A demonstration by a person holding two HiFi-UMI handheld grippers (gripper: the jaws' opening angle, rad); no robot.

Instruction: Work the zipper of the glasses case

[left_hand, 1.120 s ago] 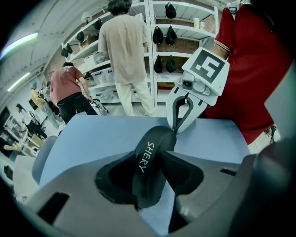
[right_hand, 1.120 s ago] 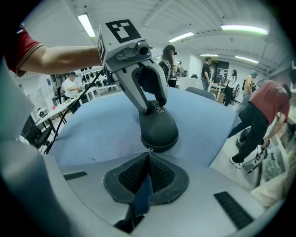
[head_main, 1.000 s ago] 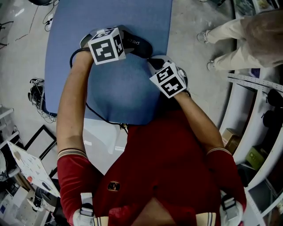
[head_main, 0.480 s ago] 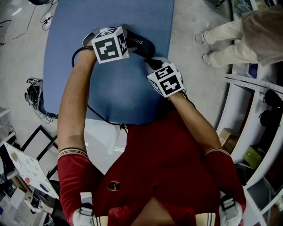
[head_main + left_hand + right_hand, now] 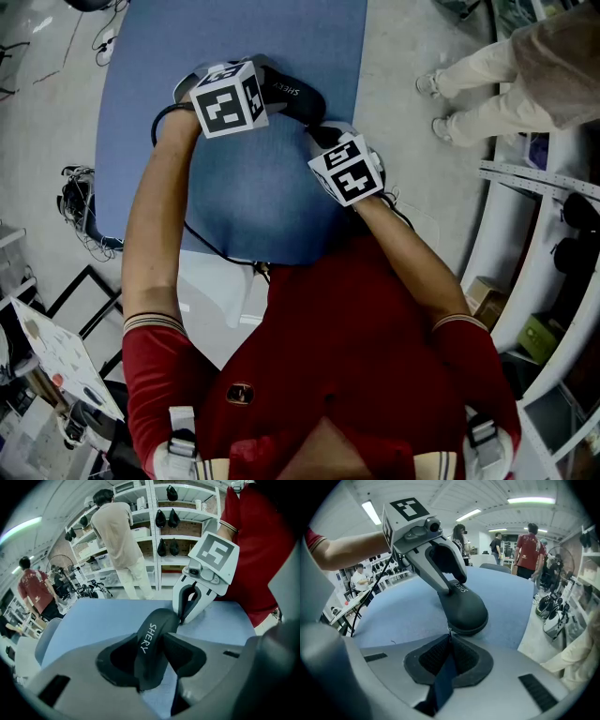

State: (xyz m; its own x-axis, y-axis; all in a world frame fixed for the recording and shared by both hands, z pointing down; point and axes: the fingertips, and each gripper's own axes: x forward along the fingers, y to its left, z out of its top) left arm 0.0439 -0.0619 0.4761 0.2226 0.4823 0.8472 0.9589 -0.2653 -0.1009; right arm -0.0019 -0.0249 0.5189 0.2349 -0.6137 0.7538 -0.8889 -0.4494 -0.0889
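A black glasses case point(image 5: 296, 95) marked SHERY lies on the blue table point(image 5: 234, 37). My left gripper point(image 5: 270, 90) is shut on the case's left end; in the left gripper view the case point(image 5: 149, 639) is pinched between both pads. My right gripper point(image 5: 320, 133) sits at the case's near right end. In the right gripper view its pads meet on a blue strip that leads to the small metal zipper pull point(image 5: 449, 632) at the case's seam point(image 5: 464, 611). The right jaws are opening slightly, with the strip still between them.
The table's right edge point(image 5: 359, 112) runs close beside my right gripper, with grey floor beyond. A person in beige point(image 5: 511, 75) stands at the far right by white shelving point(image 5: 525, 244). A black cable point(image 5: 208, 242) trails over the table's near edge.
My right gripper has shifted a little left along the case's end. The left gripper and the case stay nearly in place.
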